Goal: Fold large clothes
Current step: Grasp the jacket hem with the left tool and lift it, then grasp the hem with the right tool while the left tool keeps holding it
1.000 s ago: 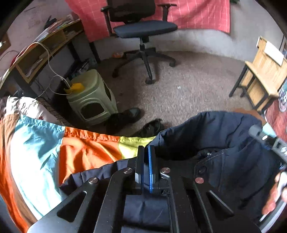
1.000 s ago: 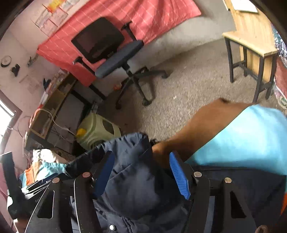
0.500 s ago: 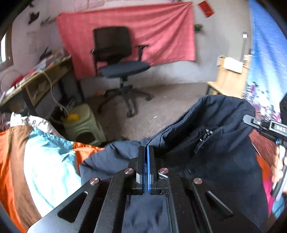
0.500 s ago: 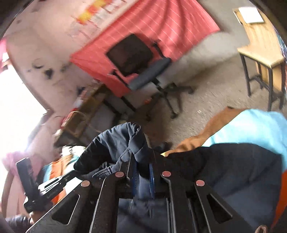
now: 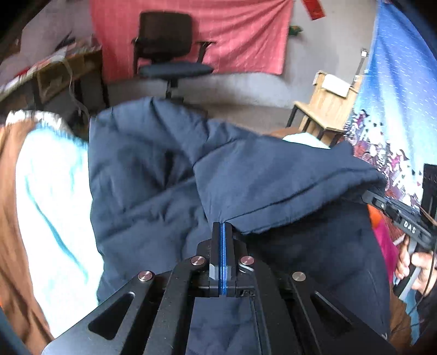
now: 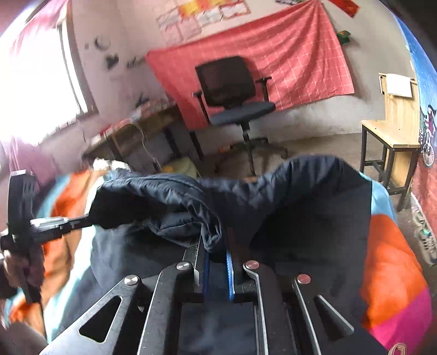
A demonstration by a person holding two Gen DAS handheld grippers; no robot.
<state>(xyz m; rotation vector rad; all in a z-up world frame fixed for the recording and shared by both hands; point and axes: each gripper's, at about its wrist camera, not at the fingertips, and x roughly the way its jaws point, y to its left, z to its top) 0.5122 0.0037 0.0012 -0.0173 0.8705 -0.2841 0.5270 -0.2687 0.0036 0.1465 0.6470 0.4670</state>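
Navy padded jacket (image 5: 273, 180) is lifted off the patchwork bedspread (image 5: 49, 191), edge stretched between both tools. Left gripper (image 5: 223, 232) is pressed together on a thin hem corner; right gripper (image 6: 217, 254) pinches a thicker bunched fold.

Risks, as I read it:
- left bite is shallow, so slick fabric could slip out under the jacket's weight
- uneven pull between the 2 grips could skew the fold line
- loose body fabric sagging in the middle may bunch underneath

Only legible text: "DAS" on the right tool's body (image 5: 409, 226). Wall posters (image 6: 202, 13) are too blurred to read.
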